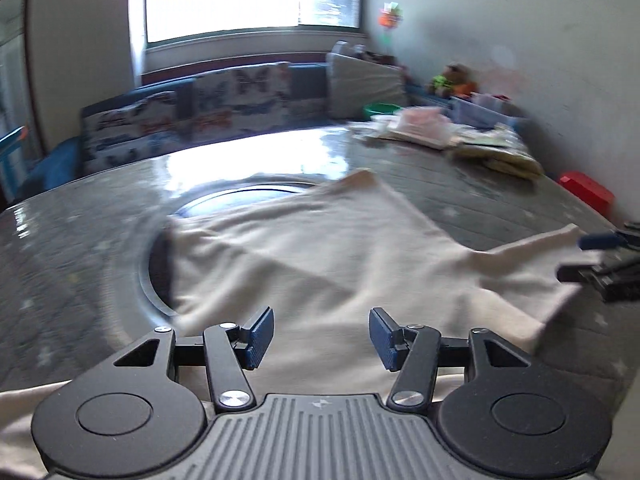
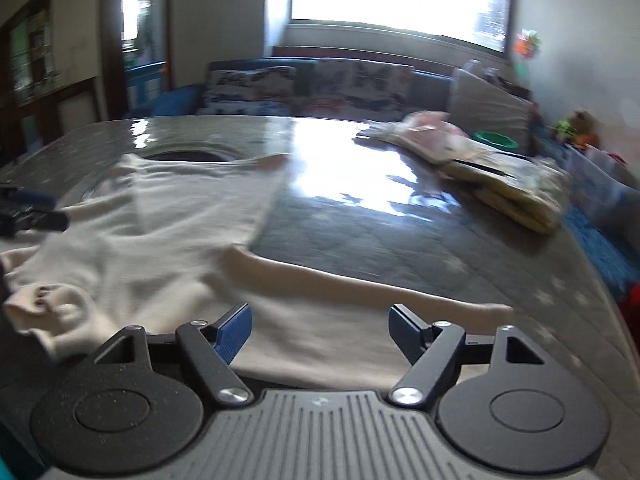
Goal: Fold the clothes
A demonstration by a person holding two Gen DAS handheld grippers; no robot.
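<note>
A cream long-sleeved garment [image 1: 320, 248] lies spread on the grey glossy table [image 1: 80, 248], partly over a round hole in the tabletop. My left gripper [image 1: 322, 336] is open and empty just above its near part. My right gripper [image 2: 320, 336] is open and empty over the garment [image 2: 160, 232] near its sleeve [image 2: 360, 292], which runs to the right. The right gripper's fingertips [image 1: 600, 240] show at the right edge of the left wrist view, by a sleeve end. The left gripper's fingertips [image 2: 36, 204] show at the left edge of the right wrist view.
A pile of folded clothes [image 2: 480, 156] lies at the table's far right. A round hole [image 1: 240, 200] sits in the tabletop. A red box [image 1: 586, 192] stands at the right edge. A butterfly-print sofa [image 1: 200, 116] and a green bowl [image 1: 380, 109] are beyond the table.
</note>
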